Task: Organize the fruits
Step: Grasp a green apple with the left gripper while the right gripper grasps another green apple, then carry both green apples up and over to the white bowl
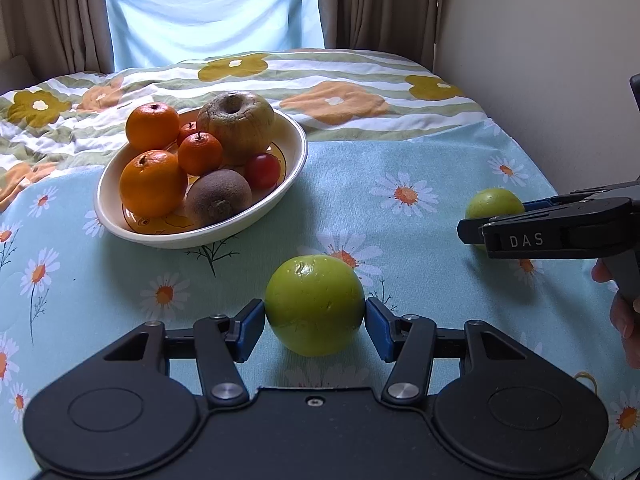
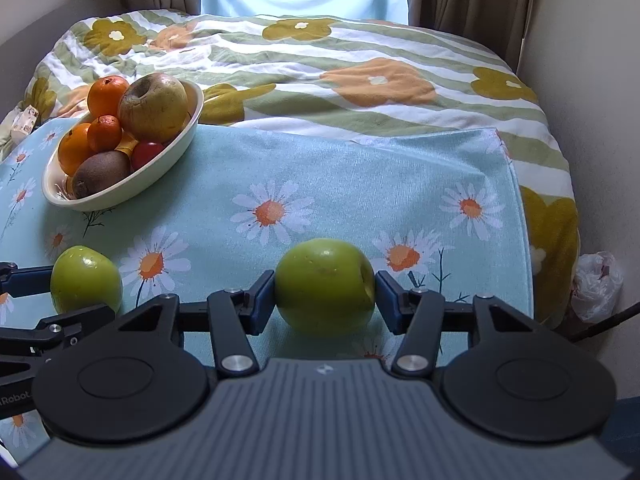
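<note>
Two green apples lie on the daisy-print cloth (image 1: 420, 152). In the left wrist view my left gripper (image 1: 314, 313) is shut on the near green apple (image 1: 315, 300), its blue pads pressing both sides. In the right wrist view my right gripper (image 2: 324, 293) is shut on the other green apple (image 2: 324, 280), which rests on the cloth. The left view shows that same apple (image 1: 494, 202) at the right, between the right gripper's fingers (image 1: 472, 232). A cream bowl (image 1: 200, 242) at the back left holds oranges, a kiwi, a brownish apple and a small red fruit.
A flowered striped quilt (image 2: 360, 64) covers the bed behind the cloth. A wall runs along the right, with curtains at the back. A white plastic bag (image 2: 596, 284) lies past the bed's right edge. A person's hand (image 1: 624, 320) holds the right gripper's handle.
</note>
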Demonstrator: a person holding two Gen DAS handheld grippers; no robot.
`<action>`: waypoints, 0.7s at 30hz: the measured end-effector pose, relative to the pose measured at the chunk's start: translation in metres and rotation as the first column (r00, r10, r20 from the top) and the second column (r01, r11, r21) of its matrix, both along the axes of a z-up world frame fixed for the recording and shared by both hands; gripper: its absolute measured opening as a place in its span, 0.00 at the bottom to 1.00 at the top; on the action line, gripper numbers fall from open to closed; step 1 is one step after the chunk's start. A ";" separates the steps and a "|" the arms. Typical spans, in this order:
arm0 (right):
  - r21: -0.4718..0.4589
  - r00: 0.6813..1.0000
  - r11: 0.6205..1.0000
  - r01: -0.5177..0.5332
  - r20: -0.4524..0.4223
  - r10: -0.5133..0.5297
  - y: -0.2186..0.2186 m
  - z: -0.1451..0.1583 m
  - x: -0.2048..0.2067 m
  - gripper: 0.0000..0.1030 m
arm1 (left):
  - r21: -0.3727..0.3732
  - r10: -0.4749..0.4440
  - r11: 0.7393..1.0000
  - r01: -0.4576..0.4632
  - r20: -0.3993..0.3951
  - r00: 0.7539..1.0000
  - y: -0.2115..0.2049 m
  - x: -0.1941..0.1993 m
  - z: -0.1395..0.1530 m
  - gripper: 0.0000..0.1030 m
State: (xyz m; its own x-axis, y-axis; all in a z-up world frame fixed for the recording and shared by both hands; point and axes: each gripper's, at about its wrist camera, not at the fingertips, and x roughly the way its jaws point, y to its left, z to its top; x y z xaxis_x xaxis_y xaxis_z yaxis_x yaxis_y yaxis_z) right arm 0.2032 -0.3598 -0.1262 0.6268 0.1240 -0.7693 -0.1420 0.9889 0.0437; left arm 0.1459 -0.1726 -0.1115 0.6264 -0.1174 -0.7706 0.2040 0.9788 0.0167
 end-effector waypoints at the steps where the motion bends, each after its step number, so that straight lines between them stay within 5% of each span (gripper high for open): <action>1: 0.003 1.000 1.000 0.000 0.002 0.000 0.000 0.001 -0.001 0.66 | 0.001 0.003 1.000 -0.003 0.000 1.000 0.001 -0.001 0.000 0.57; 21: 0.037 0.999 0.999 -0.016 0.051 0.014 0.019 0.077 -0.029 0.66 | -0.041 0.074 0.997 -0.071 0.088 0.993 0.036 -0.030 0.073 0.57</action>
State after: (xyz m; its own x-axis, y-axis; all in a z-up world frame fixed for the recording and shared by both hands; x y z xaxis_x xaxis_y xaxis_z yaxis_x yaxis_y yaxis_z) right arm 0.1739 -0.3410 -0.0488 0.6629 0.1621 -0.7310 -0.1601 0.9844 0.0731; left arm 0.1160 -0.1370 -0.0390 0.7006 -0.0971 -0.7069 0.1318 0.9913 -0.0056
